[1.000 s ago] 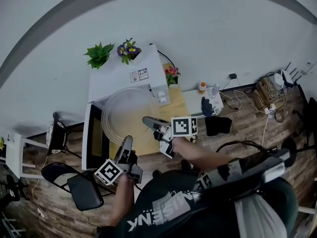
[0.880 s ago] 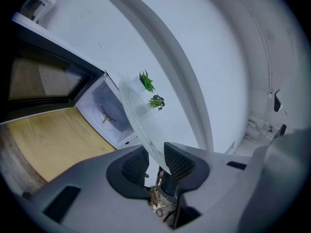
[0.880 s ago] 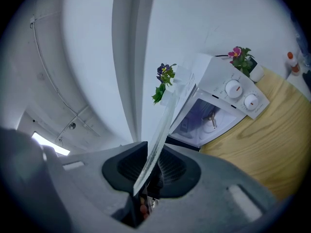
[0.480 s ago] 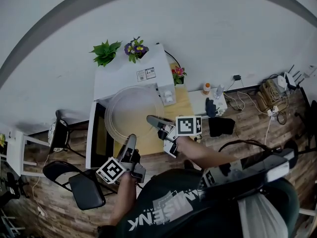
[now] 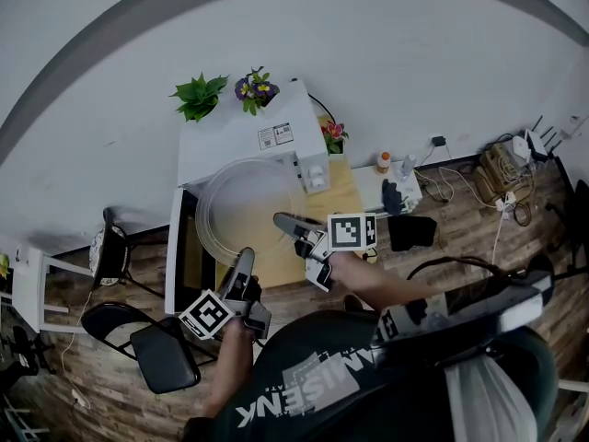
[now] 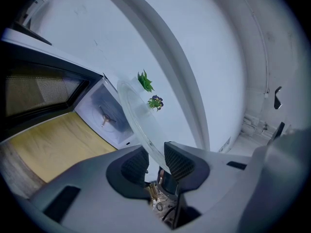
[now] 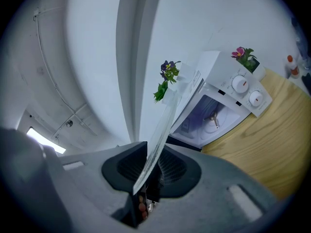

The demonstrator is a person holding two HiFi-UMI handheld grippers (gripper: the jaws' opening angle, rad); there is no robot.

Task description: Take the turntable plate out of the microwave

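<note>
The clear glass turntable plate (image 5: 244, 205) hangs level in front of the white microwave (image 5: 241, 136), outside its cavity and over the wooden table (image 5: 336, 196). My left gripper (image 5: 247, 256) is shut on the plate's near rim. My right gripper (image 5: 279, 219) is shut on the rim at the plate's right. In the left gripper view the plate (image 6: 138, 120) runs edge-on out from between the jaws of the left gripper (image 6: 155, 154). The right gripper view shows the plate (image 7: 163, 127) edge-on between the pads of the right gripper (image 7: 151, 161). The cavity (image 7: 214, 115) shows its bare roller ring.
The microwave door (image 5: 184, 261) hangs open to the left. A green plant (image 5: 198, 97) and purple flowers (image 5: 253, 88) stand on the microwave's top. A black chair (image 5: 161, 353) stands at the lower left. Bottles, cables and a dark cloth (image 5: 409, 233) lie to the right.
</note>
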